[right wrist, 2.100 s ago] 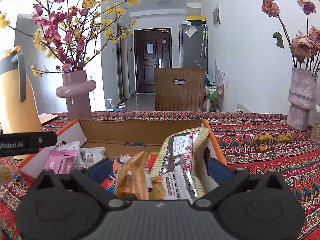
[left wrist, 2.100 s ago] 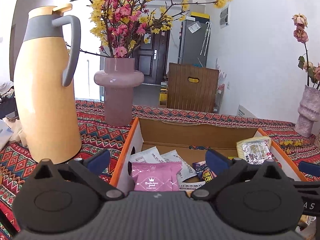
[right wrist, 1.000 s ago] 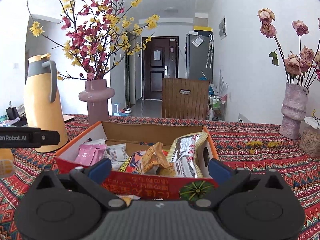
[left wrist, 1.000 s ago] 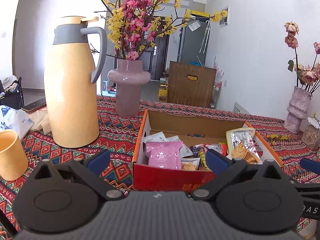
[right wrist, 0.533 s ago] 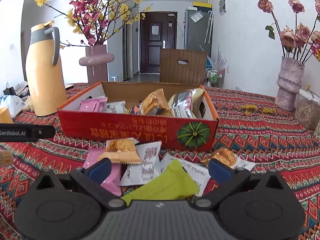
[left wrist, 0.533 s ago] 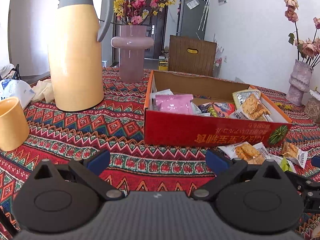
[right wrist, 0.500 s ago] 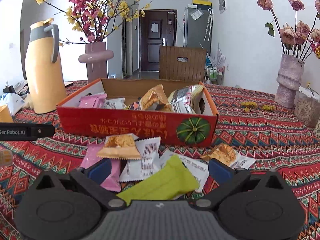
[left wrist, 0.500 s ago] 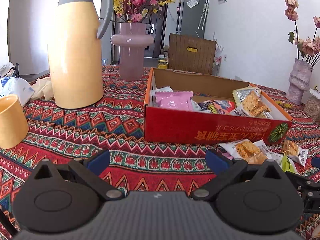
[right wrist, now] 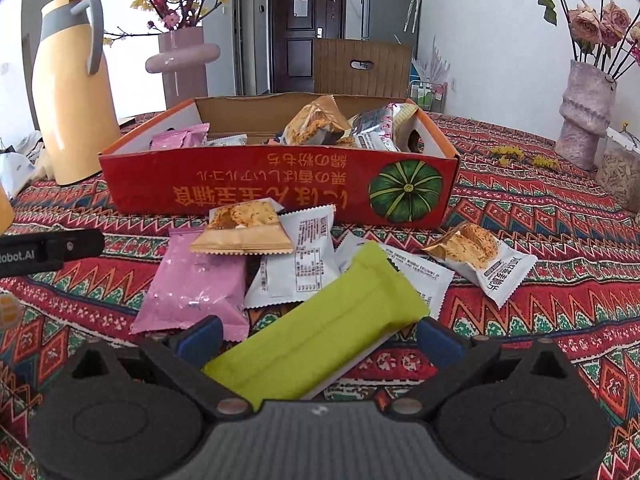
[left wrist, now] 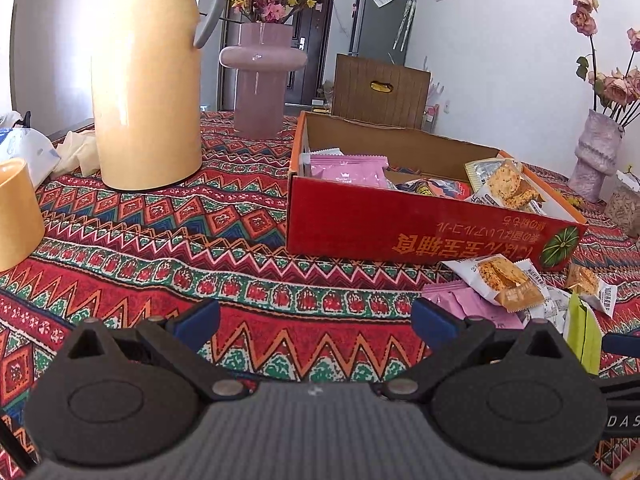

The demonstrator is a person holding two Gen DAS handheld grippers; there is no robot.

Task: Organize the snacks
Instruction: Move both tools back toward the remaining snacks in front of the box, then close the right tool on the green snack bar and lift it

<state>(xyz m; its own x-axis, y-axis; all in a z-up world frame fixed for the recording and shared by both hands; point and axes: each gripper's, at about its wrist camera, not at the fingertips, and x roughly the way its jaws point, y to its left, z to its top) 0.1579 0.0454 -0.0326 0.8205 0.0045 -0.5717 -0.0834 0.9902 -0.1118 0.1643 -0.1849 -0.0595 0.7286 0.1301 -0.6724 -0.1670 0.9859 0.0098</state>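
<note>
Right hand-held gripper (right wrist: 318,338) spread wide, blue-padded fingers (right wrist: 200,338) either side of a lime-green flat snack packet (right wrist: 320,344) that lies between them; contact not clear, nothing clamped. Left hand-held gripper (left wrist: 316,322) also wide open, empty, low over the red zigzag-patterned cloth on the worktop (left wrist: 168,248).

Just past the green packet, a loose pile on the cloth: pink foil snack pouch (right wrist: 192,284) left, white wrapper with printed label (right wrist: 298,264) overlapping it, tan-topped cracker packet (right wrist: 242,230) resting on both. To the right, slightly apart, another white-and-tan cracker packet (right wrist: 480,258). Pile sits just in front of the box, near its front wall.

Behind the pile, shallow red cardboard box with a green pumpkin print (right wrist: 280,184), open top, already holding snacks: pink pouch (left wrist: 348,170) at its left end, cracker packets (right wrist: 316,122) leaning at the right end.

Left of the box, well apart: tall yellow thermos jug with grey handle (left wrist: 146,80), yellow cup (left wrist: 18,216) nearer at the edge. Behind the jug, mauve vase with pink and yellow blossoms (left wrist: 262,76). Far right, pale textured vase with dried roses (right wrist: 586,108). Wooden chair back (right wrist: 362,66) beyond the worktop.
</note>
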